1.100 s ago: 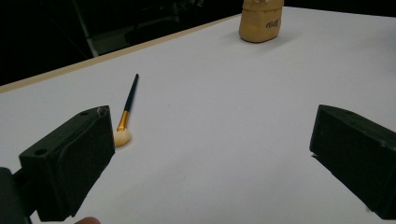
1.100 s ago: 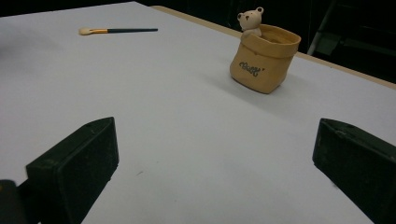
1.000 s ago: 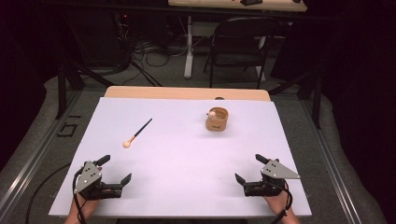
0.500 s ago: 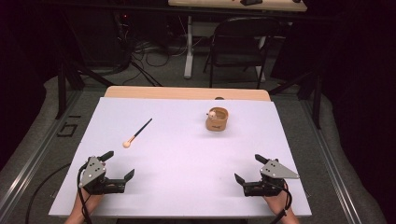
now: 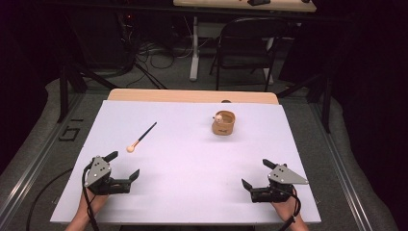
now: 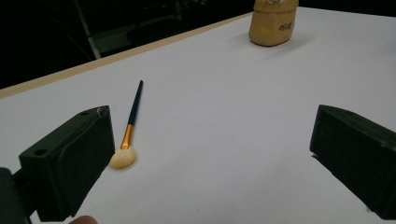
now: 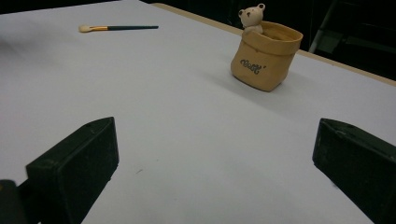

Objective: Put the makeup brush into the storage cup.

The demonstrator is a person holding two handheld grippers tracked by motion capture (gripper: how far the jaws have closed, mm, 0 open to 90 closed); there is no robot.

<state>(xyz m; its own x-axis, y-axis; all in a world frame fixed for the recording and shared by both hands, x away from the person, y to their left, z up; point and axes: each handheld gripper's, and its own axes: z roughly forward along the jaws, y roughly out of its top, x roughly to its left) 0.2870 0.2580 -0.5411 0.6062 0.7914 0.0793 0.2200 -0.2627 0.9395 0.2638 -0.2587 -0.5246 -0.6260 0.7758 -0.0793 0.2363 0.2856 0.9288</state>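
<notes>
A makeup brush (image 5: pixel 141 137) with a dark handle, gold ferrule and pale tuft lies on the white table (image 5: pixel 192 163), left of centre; the brush (image 6: pixel 129 129) shows just ahead of my left jaw, and the brush (image 7: pixel 116 28) shows far off in the right gripper view. A tan sack-shaped pot with a small bear figure (image 5: pixel 223 122) stands upright toward the back; the pot (image 6: pixel 273 21) and the pot (image 7: pixel 265 53) show in both gripper views. My left gripper (image 5: pixel 124 167) rests open near the front left edge, a short way behind the brush tuft. My right gripper (image 5: pixel 257 174) rests open at the front right. Both hold nothing.
A folding chair (image 5: pixel 248 45) and a table leg (image 5: pixel 194 48) stand on the floor beyond the table's far wooden edge (image 5: pixel 192 96). Cables (image 5: pixel 154 53) lie on the carpet. A metal rail (image 5: pixel 29 178) runs along the left side.
My left gripper has shifted a little to the right and forward toward the brush. The right gripper has stayed in place.
</notes>
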